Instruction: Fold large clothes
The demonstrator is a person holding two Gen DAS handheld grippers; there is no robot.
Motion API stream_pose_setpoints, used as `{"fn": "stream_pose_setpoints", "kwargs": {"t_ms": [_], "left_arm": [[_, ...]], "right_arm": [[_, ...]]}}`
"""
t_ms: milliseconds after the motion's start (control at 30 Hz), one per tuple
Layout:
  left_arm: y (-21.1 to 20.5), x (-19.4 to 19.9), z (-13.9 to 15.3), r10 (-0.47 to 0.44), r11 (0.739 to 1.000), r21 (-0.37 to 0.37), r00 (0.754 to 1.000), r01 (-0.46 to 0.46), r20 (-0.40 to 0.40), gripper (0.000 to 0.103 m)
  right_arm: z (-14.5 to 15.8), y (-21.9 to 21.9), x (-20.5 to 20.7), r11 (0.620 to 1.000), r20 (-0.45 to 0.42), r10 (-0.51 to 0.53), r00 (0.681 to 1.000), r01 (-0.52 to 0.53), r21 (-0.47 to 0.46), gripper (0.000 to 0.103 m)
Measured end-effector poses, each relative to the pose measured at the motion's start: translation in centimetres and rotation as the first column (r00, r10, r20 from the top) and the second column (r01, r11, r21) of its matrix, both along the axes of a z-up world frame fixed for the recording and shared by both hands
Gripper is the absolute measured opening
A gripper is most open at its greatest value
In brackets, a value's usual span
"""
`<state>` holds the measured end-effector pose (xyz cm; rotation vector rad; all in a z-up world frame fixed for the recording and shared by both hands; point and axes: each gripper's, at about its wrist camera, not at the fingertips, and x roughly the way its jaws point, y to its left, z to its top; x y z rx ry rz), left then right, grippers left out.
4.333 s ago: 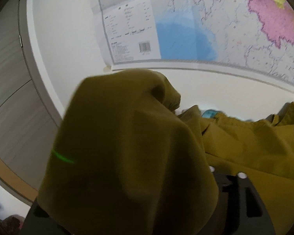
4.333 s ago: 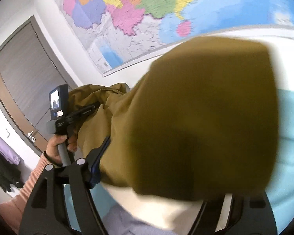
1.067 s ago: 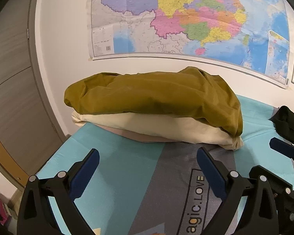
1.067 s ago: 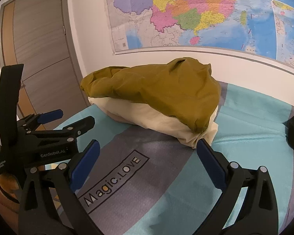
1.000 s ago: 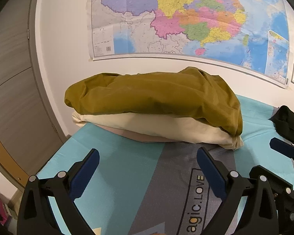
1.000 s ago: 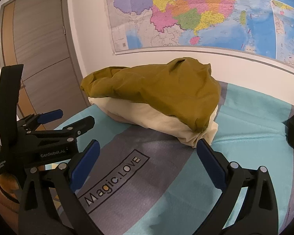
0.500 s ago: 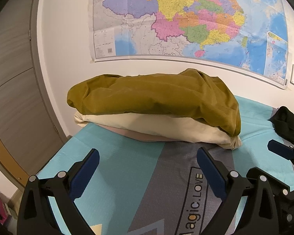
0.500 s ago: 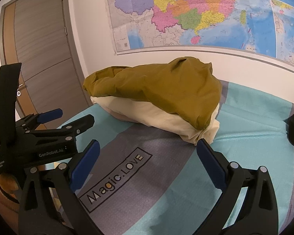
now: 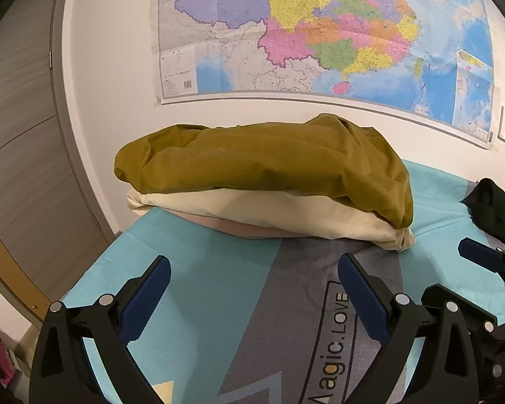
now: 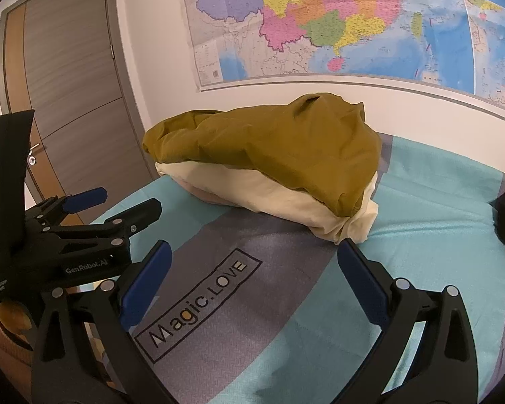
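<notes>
- Left claw (image 9: pixel 254 291): fingers spread wide, holding nothing — lower part of the left wrist frame, above the bed cover (image 9: pixel 198 289).
- Right claw (image 10: pixel 254 277): fingers spread wide, holding nothing, lower part of the right wrist frame.
- Olive garment (image 9: pixel 269 165): folded, centre of frame, lying on top of a cream garment (image 9: pixel 252 208) — both stacked on the bed by the wall.
- Black clothing (image 9: pixel 498 208): right edge of the frame, apart from the stack.
- Wall map (image 9: pixel 320 30): upper frame, above the stack.
</notes>
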<state>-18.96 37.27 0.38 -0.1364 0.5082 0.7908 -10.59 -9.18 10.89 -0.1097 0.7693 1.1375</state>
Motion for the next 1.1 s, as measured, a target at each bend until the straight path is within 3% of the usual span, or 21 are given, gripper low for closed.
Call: {"fn": "stream_pose_setpoints", "kwargs": {"t_ms": [1100], "left_arm": [[-0.07, 0.39, -0.45, -0.006, 1.000, -0.009, 1.000, 0.006, -0.007, 0.096]], "right_arm": [[-0.40, -0.03, 0.02, 1.000, -0.015, -0.003, 1.000, 0.003, -0.007, 0.097]]}}
